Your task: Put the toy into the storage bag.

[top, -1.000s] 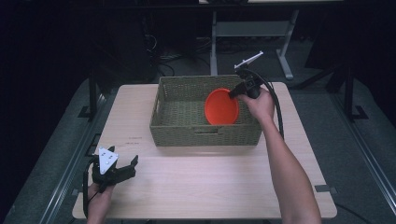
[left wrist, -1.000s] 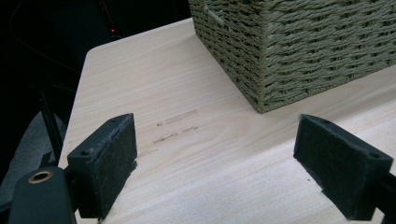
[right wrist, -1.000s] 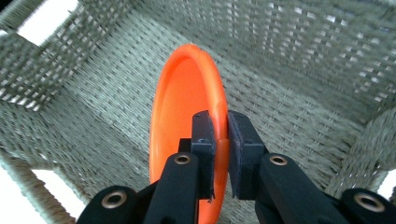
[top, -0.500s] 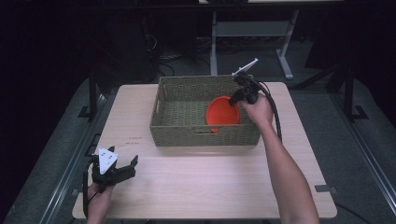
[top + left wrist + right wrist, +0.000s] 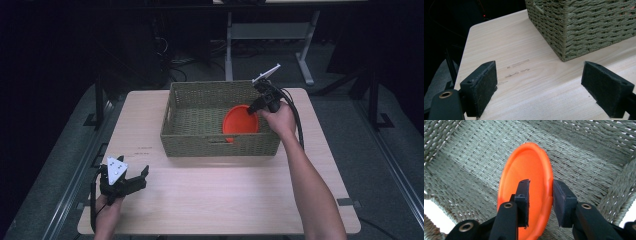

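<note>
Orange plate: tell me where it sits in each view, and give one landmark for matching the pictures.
High view: the orange plate sits right of centre, inside the basket, at the right gripper.
Left gripper view: the plate is not told; the basket's outer corner stands at upper right.
Right gripper view: the plate is at centre, its rim between the jaws, which have just been opening.
Shared landmark: the basket's green weave.
</note>
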{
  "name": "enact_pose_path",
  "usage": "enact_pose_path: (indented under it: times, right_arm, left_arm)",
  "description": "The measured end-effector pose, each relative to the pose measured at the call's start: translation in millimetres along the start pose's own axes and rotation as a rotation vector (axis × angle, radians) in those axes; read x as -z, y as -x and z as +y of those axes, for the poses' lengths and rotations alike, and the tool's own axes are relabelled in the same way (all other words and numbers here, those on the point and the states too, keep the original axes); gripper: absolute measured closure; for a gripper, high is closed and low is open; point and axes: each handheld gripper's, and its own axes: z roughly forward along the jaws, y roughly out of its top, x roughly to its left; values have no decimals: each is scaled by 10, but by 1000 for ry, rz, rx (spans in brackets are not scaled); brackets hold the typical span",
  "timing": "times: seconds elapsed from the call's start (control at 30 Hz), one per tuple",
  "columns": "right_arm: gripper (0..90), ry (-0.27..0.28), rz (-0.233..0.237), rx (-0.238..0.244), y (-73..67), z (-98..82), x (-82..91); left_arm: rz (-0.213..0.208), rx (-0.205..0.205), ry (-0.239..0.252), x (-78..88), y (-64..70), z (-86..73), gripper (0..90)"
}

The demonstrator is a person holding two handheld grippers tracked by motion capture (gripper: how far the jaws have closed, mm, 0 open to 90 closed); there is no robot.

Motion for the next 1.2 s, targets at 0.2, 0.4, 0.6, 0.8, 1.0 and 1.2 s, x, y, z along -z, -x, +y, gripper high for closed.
enact_pose_path:
  times: [0.2,0.4,0.6,0.8,1.0,1.2]
  right_arm:
    - [638,2,8,0,2,-7,19]
    - [610,14,18,1,-17,-19,54]
    - [610,15,0,8,-33,-37,103]
    - [560,48,48,-19,-18,-48,176]
    - [522,40,66,-4,-13,-91,162]
    - [476,76,122,-32,42,-156,213]
  left_arm:
    - [3,1,1,7,-4,3,128]
    - [0,2,2,-9,10,9,128]
    - [-2,2,7,5,3,1,128]
    - [-1,-1,-2,15,-4,0,128]
    - [-1,2,5,1,6,5,128]
    - [2,0,-1,11,-8,3,128]
